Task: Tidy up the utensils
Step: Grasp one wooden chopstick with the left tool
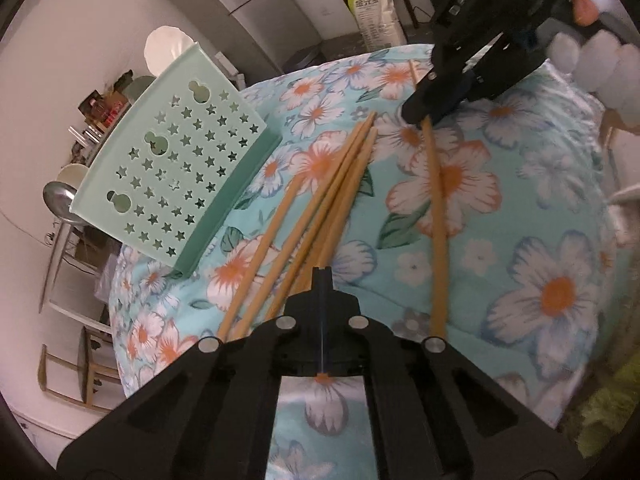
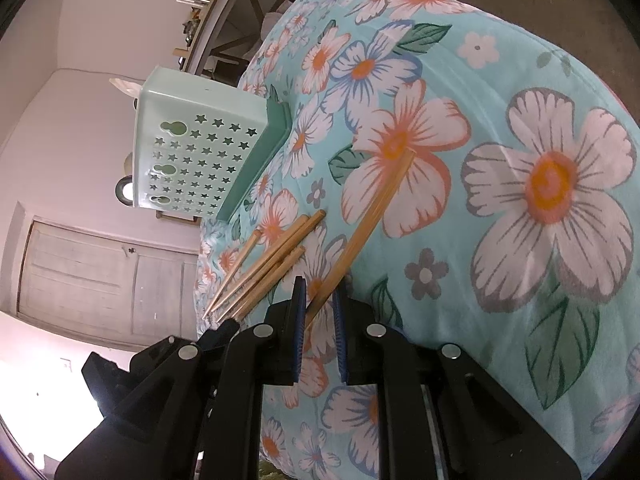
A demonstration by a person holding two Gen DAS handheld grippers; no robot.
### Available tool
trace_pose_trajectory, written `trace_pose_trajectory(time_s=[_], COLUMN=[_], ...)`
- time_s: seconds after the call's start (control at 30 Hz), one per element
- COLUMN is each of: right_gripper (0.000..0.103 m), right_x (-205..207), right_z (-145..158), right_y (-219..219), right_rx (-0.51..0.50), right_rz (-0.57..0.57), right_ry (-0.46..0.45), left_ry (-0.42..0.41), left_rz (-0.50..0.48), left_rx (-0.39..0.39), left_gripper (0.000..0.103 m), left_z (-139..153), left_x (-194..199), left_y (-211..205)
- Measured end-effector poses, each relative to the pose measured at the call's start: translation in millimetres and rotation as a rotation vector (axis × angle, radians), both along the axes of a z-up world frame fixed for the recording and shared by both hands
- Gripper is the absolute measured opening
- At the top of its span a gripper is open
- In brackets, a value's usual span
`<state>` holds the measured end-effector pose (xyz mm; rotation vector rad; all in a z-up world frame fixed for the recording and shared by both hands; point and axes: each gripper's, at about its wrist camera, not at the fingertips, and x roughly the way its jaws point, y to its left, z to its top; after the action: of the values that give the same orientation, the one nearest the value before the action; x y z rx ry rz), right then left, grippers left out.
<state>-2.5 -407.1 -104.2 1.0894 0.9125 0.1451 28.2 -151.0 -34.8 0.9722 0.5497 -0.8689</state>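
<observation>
Cloth (image 1: pixel 520 208) printed with flowers is spread over the whole work surface, and its left edge is seen falling away toward chairs and a wall. The far left part is occupied by a pale green utensil holder (image 1: pixel 176 160), pierced with star-shaped holes and lying on its side. Open cloth is left to the right of the chopsticks, where nothing is set down.

A bundle of chopsticks (image 1: pixel 320 208) is fanned on the cloth between the holder and the left gripper (image 1: pixel 322 276). The jaws of that gripper are pressed fully together with nothing between them; the tip is held just above the near ends of the bundle. A single chopstick (image 2: pixel 360 232) is laid apart on the right. It is clamped near one end by the right gripper (image 2: pixel 320 300), its free length stretched across the cloth.
</observation>
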Motion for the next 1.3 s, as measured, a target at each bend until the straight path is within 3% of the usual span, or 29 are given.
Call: trace_pose_trajectory(time_s=[0.13, 0.23, 0.3, 0.37, 0.53, 0.7, 1.0, 1.07, 1.3], right_gripper=[0.013, 0.013, 0.013, 0.013, 0.013, 0.013, 0.013, 0.013, 0.013], right_x=[0.8, 1.8, 2.5, 3.2, 3.2, 3.7, 3.8, 3.5, 3.4], right_z=[-0.2, -0.8, -1.1, -1.3, -1.4, -1.3, -1.7, -1.5, -1.5], right_y=[-0.7, -1.5, -2.0, -2.4, -2.0, -1.8, -1.8, -1.6, -1.9], right_rx=[0.0, 0.002, 0.004, 0.005, 0.008, 0.007, 0.004, 0.004, 0.004], right_rz=[0.002, 0.005, 0.007, 0.007, 0.005, 0.005, 0.005, 0.005, 0.006], right_ry=[-0.004, -0.006, -0.006, -0.006, -0.007, -0.008, -0.013, -0.013, -0.013], left_ry=[0.029, -0.018, -0.026, -0.045, -0.07, -0.081, -0.122, -0.104, 0.107], left_rz=[0.002, 0.043, 0.043, 0.042, 0.012, -0.03, -0.11, -0.116, -0.026], left_rx=[0.004, -0.008, -0.025, -0.019, 0.055, 0.065, 0.091, 0.089, 0.057], left_gripper=[0.0, 0.001, 0.01, 0.026, 0.025, 0.01, 0.005, 0.005, 0.007], left_z=[2.9, 3.5, 4.9, 3.3, -15.3, -19.3, -6.2, -1.6, -5.7], left_x=[-5.1, -4.7, -3.7, -2.7, 5.5, 11.4, -8.8, -14.8, -9.5], left_y=[7.4, 9.0, 9.6, 6.8, -3.6, -9.0, -7.1, -5.5, 7.5])
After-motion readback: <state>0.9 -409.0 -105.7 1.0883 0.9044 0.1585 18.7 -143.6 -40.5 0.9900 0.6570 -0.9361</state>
